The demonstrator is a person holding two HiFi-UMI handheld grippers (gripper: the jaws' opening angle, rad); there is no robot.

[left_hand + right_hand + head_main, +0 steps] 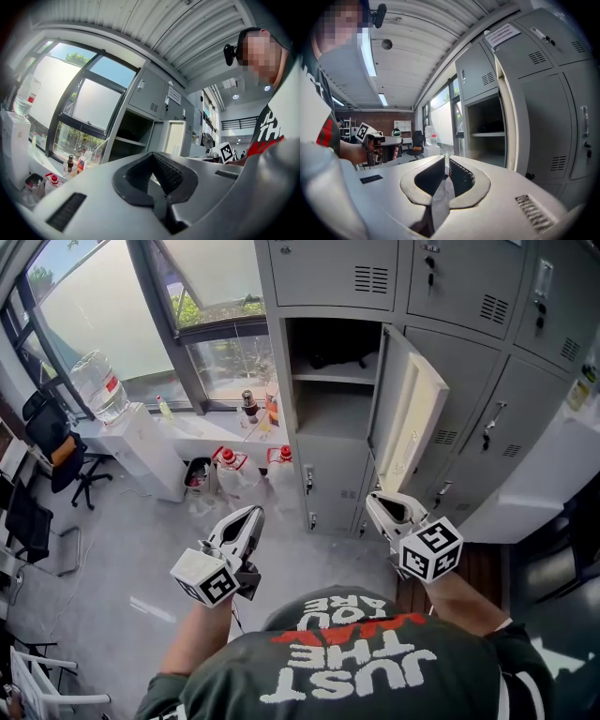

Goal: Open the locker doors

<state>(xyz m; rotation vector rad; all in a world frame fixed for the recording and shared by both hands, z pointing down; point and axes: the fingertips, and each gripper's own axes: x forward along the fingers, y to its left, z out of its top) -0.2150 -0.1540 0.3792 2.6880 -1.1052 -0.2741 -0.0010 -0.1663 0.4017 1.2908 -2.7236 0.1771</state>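
Facing the locker bank, we judge the task barely begun. One open door stands swung out to the right of its compartment, while every other door we see, such as the neighbouring door and the lower door, is shut. The open door's free edge juts towards us, near the right gripper. Bare floor gives us room on the left, beyond the bottles. The right gripper and the left gripper hang clear of the lockers, jaws together, gripping nothing.
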